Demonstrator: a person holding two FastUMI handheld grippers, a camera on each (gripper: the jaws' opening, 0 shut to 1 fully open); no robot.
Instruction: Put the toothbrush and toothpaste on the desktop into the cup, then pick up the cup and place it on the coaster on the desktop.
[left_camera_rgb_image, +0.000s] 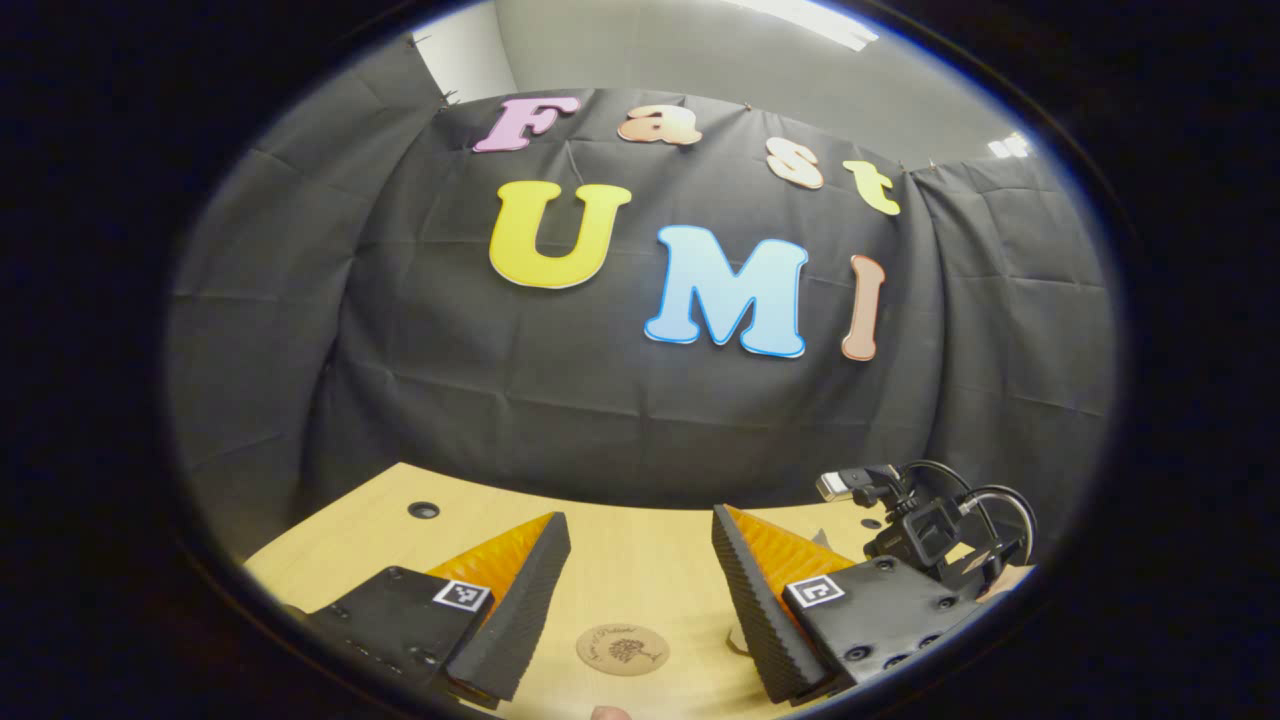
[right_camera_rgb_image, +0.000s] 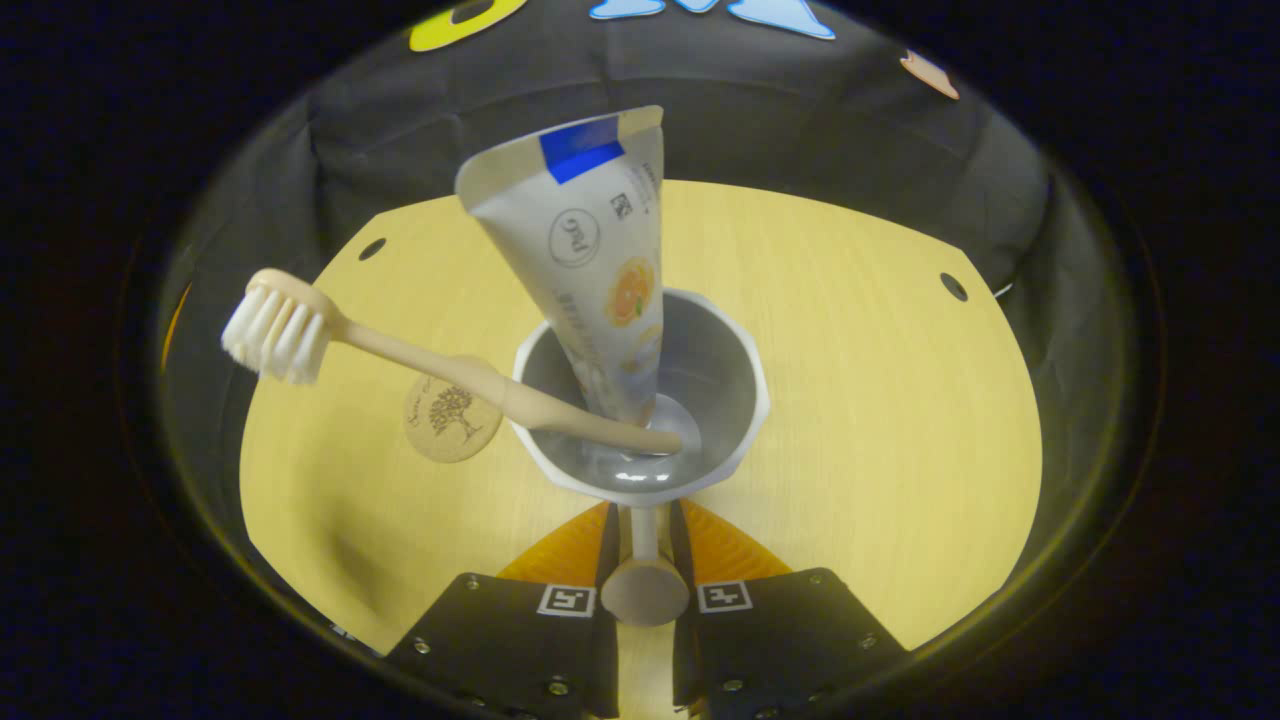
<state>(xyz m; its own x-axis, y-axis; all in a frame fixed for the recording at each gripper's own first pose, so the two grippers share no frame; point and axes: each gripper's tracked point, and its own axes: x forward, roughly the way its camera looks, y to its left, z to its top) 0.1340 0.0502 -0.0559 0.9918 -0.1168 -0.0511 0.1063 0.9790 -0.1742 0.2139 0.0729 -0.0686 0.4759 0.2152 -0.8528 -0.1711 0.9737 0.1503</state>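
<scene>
On the table (right_camera_rgb_image: 880, 400), the coaster (right_camera_rgb_image: 452, 422) lies at nine o'clock of the grey cup (right_camera_rgb_image: 715, 395), which holds the toothbrush (right_camera_rgb_image: 400, 350) and toothpaste (right_camera_rgb_image: 600, 260). Right gripper (right_camera_rgb_image: 645, 540) fingers clamp its handle (right_camera_rgb_image: 645, 585); left gripper (left_camera_rgb_image: 640, 590) fingers spread apart.

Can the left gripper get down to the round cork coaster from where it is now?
Probably yes: the left gripper is open, and the round cork coaster lies on bare wooden desktop between its fingers, nothing on it.

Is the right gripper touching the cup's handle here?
Touching. In the right gripper view, the right gripper has both fingers closed against the cup's handle, with no gap on either side.
</scene>
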